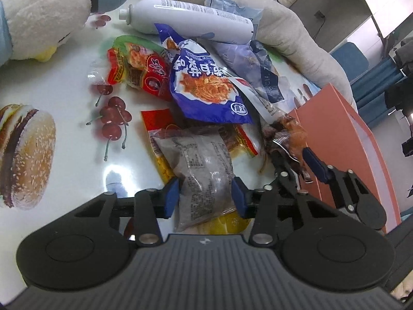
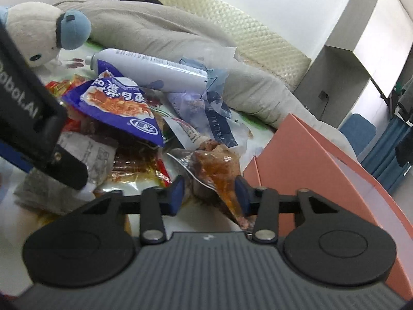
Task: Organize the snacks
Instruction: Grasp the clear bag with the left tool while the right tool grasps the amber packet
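A pile of snack packets lies on the printed tablecloth (image 1: 64, 82). My left gripper (image 1: 205, 197) is open, its blue pads on either side of a grey packet (image 1: 201, 170) that lies over a yellow packet (image 1: 160, 155). My right gripper (image 2: 210, 193) is open around a clear packet of brown meat (image 2: 216, 170); it also shows in the left wrist view (image 1: 291, 155). A blue packet (image 1: 206, 87) and a red packet (image 1: 139, 69) lie behind. A pink box (image 2: 322, 155) stands open at the right.
A white spray can (image 1: 191, 18) lies at the back beside torn facial tissue wrappers (image 2: 214, 113). A plush toy (image 1: 44, 13) sits at the back left. A grey cloth (image 2: 160, 28) runs behind the pile. Shelves and a blue chair are at the far right.
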The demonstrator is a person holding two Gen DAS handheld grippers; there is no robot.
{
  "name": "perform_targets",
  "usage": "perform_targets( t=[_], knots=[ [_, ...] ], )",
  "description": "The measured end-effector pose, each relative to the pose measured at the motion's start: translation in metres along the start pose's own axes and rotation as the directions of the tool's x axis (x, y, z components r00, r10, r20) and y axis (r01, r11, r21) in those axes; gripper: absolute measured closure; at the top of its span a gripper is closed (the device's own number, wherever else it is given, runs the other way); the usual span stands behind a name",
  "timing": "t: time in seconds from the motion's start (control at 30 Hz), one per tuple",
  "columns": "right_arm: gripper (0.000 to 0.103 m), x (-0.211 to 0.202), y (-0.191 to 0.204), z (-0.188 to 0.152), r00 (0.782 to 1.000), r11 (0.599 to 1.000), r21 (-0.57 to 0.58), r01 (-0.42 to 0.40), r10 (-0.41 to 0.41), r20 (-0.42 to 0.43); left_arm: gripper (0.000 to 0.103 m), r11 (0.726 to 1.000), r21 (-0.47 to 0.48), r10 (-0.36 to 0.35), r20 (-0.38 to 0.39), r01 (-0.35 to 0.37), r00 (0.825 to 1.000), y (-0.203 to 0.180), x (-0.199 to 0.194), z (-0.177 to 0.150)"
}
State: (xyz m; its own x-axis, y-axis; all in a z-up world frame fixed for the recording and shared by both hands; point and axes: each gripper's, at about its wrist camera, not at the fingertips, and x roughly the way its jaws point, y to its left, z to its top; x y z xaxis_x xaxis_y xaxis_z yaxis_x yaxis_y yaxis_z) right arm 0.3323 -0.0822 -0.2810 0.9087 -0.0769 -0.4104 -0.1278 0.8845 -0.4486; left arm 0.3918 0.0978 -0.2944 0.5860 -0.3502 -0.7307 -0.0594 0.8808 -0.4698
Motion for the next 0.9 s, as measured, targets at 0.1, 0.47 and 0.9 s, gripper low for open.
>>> perform_targets(
  t=[0.1,0.47,0.9],
  knots=[
    [0.078,-0.004,-0.001,0.002,1.0,1.0,-0.01,-0.01,0.01,0.007,0.065,1.0,-0.011,-0.011,0.006,0.011,1.0,0.001,-0.005,-0.002],
    [0.087,-0.056,-0.005,0.001,0.998,0.997,-0.035,-0.063,0.063,0.011,0.071,1.0,-0.029,-0.001,0.027,0.002,1.0,0.004,-0.039,-0.031],
    [0.087,-0.16,-0.006,-0.037,0.988,0.985,-0.089,-0.151,0.151,0.0,0.071,0.997,-0.049,0.059,0.035,-0.058,0.998,-0.003,-0.112,-0.111]
  ],
)
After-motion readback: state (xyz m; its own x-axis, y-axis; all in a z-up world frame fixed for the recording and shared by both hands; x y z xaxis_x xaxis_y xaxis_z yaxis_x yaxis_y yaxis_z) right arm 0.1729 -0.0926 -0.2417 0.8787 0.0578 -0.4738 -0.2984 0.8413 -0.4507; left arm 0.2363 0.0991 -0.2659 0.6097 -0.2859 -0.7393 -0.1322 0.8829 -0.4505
